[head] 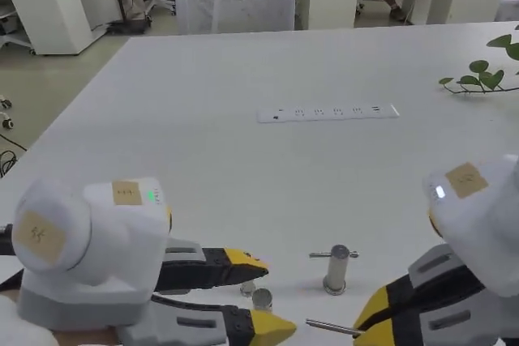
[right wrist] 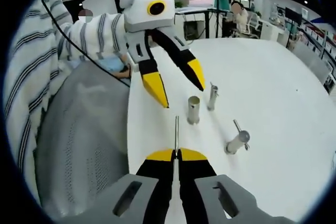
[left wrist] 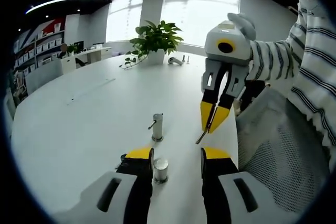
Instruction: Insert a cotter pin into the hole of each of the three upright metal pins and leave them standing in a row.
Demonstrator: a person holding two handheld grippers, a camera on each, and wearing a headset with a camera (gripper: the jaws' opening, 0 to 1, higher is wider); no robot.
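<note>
One of the three metal pins is plainly finished. The fitted pin (head: 336,271) stands upright on the surface (head: 324,168), just ahead of the right hand-held gripper (head: 366,319), with a seated cotter (head: 332,254) through its head.

The right hand-held gripper's jaws are pressed together on a loose cotter pin (right wrist: 176,129). It juts straight out past the tips toward the bare pin (right wrist: 193,109). That bare pin stands between the wide-spread jaws of the left hand-held gripper (left wrist: 177,156), close to one jaw; whether it touches I cannot tell.

A third pin (right wrist: 212,97) stands just beyond the bare one, as reckoned from the right hand-held gripper. A thin sliver shows at its top, so it may carry its cotter already, but it is too small to be sure.

By my reading the job is between one-third and two-thirds done. The held cotter pin is not yet in the bare pin. The three pins stand grouped near each other rather than clearly lined up, so some straightening into a row may be left.
</note>
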